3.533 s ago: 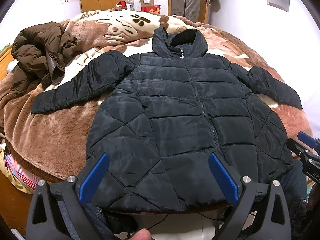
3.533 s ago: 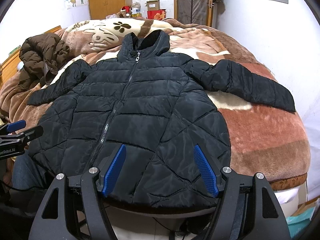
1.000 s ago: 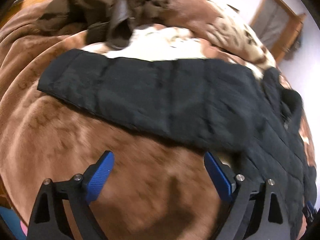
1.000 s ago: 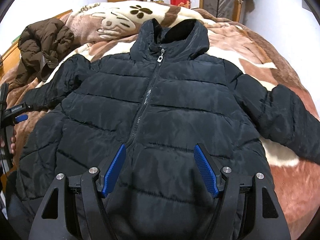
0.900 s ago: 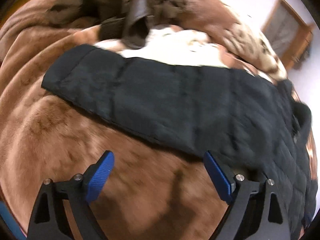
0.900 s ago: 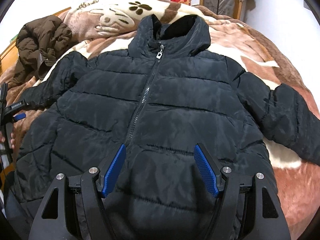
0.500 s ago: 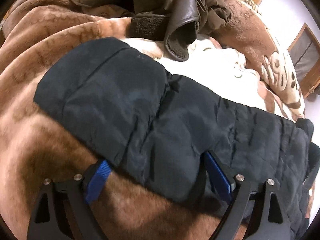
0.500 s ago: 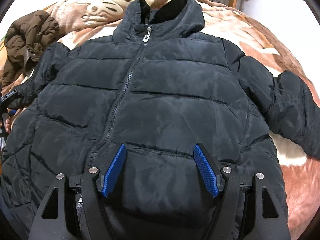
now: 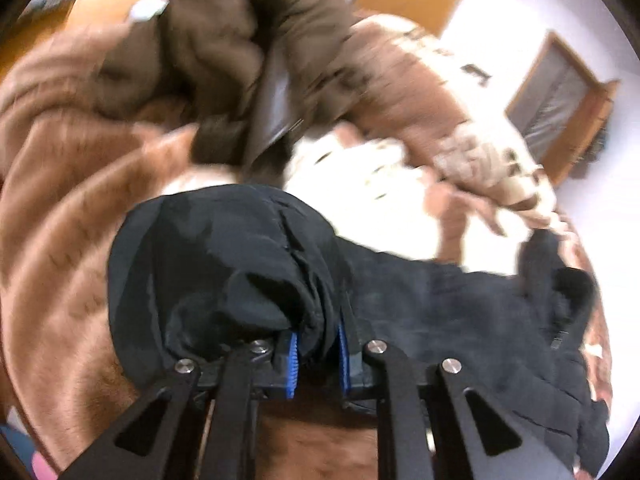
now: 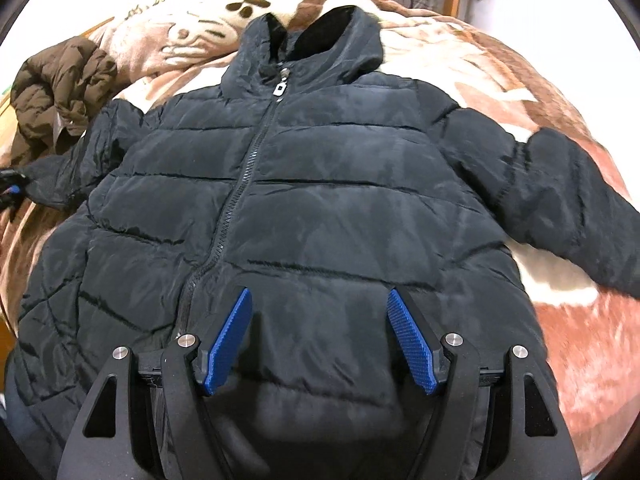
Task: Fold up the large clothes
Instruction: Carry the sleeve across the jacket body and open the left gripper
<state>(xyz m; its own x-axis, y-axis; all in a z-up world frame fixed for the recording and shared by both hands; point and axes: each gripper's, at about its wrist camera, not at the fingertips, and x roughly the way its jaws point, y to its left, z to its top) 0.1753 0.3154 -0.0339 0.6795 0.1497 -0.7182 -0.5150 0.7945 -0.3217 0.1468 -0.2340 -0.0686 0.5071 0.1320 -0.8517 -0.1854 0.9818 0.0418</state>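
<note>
One black puffer jacket (image 10: 304, 208), one brown jacket (image 10: 60, 84), one plush blanket (image 10: 500, 76) and two grippers (image 10: 318, 336)

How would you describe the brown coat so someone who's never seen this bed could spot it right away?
Start at the plush brown-and-cream blanket covering the bed, where a black puffer jacket lies spread flat, zipped up. Past the end of its left-hand sleeve sits the brown coat. It alone is brown and crumpled in a heap, not laid out.

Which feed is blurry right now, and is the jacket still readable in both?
Left wrist view: motion-smeared, brown coat and blanket streaked; black cuff near the left gripper stays legible. Right wrist view: sharp, fisheye-bowed, black jacket quilting clear.
</note>
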